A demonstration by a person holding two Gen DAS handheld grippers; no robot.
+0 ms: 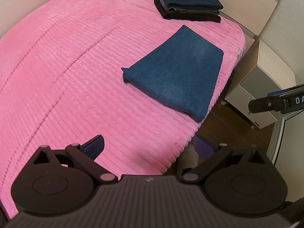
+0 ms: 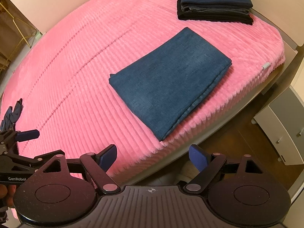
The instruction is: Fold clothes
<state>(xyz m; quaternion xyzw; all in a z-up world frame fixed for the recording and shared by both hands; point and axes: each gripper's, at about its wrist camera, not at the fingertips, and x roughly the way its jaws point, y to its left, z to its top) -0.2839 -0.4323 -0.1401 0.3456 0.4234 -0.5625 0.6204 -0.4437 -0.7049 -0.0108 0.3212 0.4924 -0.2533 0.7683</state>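
A blue denim-like garment (image 1: 174, 72) (image 2: 169, 83) lies folded into a flat rectangle on the pink ribbed blanket (image 1: 66, 66) (image 2: 76, 66), near the bed's right edge. A stack of dark folded clothes (image 1: 190, 3) (image 2: 214, 3) sits at the far right corner. My left gripper (image 1: 150, 144) hovers open over the near edge of the bed, short of the blue garment, with nothing between its fingers. My right gripper (image 2: 153, 153) is likewise open and holds nothing, just in front of the garment's near corner.
A white drawer unit (image 1: 266, 66) (image 2: 285, 129) stands on the brown wooden floor (image 1: 218, 125) (image 2: 237, 144) right of the bed. A gold wire rack (image 2: 17, 30) is at the far left. A dark bit of fabric (image 2: 13, 112) shows at the left edge.
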